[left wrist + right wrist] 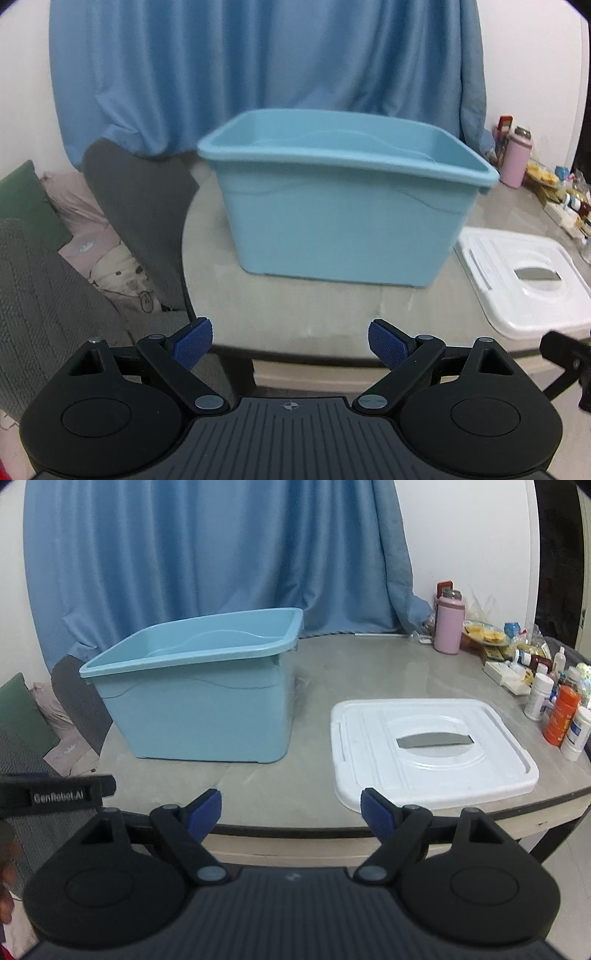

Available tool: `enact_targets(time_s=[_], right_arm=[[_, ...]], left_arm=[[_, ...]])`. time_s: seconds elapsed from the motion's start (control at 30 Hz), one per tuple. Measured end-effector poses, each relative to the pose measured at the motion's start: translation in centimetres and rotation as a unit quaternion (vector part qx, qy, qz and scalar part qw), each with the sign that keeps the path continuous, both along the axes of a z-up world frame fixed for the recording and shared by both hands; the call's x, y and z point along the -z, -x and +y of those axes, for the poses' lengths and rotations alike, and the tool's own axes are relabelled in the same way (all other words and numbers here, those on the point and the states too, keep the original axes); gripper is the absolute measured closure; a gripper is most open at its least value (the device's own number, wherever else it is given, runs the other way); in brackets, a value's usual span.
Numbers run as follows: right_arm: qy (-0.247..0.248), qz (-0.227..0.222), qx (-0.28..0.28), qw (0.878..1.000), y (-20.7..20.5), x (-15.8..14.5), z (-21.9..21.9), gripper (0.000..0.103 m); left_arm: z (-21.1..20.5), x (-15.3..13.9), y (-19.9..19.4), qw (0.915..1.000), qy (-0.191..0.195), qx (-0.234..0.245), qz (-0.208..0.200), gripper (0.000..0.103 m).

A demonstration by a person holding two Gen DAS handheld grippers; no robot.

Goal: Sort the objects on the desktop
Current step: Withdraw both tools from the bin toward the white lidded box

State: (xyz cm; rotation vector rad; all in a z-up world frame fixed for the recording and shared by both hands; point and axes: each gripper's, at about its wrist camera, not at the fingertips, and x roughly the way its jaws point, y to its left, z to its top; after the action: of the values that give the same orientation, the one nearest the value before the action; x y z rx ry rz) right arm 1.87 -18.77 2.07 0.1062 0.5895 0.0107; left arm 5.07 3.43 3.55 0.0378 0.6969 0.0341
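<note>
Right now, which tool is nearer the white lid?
Right. The right tool hangs open off the table's front edge, just short of the white lid's near-left corner. The left tool faces the blue bin, farther left.

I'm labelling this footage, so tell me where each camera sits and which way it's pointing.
Left wrist: sits on the left tool, near the table's front edge, facing the blue bin head-on; its open blue fingers show, plus a piece of the other rig at far right.
Right wrist: sits on the right tool, further right, facing between bin and white lid; its open fingers show, and the left rig at left.
Shared: bin, lid, pink bottle, blue curtain, table.
</note>
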Motion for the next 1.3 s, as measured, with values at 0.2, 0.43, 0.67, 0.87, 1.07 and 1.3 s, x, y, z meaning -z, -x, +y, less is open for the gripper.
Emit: enact_targets(time_s=[0.2,0.43,0.67,0.87,1.07,1.3], right_arm=[[0.006,0.001,0.0,1.0,0.1,0.3,-2.4,0.02],[0.005,0.005,0.005,1.0,-0.6,0.6,-6.9,0.02],[0.0,0.01,0.007,1.0,-1.7,1.0,-11.6,0.02],[-0.005,0.013,0.006,1.0,-2.8,1.5,-15.0,0.02],[-0.008,0.014,0.003,1.0,-3.8,1.9,-18.4,0.02],[-0.005,0.02,0.001,1.0,-4.6,2.5,-22.2,0.021]], left_arm=[[-2.9,0.9,0.2,0.9999,0.003,0.01,0.006,0.01],[-8.1,1.5,-0.1,0.9999,0.008,0.012,0.006,0.01],[-13.3,2.1,-1.0,0.9999,0.003,0.01,0.014,0.01],[-17.4,2.3,-1.9,0.9997,-0.005,0.016,0.017,0.01],[-21.3,2.6,-3.0,0.9995,-0.011,0.022,0.021,0.01],[-25.1,3.2,-3.8,0.9994,-0.007,0.022,0.026,0.01]])
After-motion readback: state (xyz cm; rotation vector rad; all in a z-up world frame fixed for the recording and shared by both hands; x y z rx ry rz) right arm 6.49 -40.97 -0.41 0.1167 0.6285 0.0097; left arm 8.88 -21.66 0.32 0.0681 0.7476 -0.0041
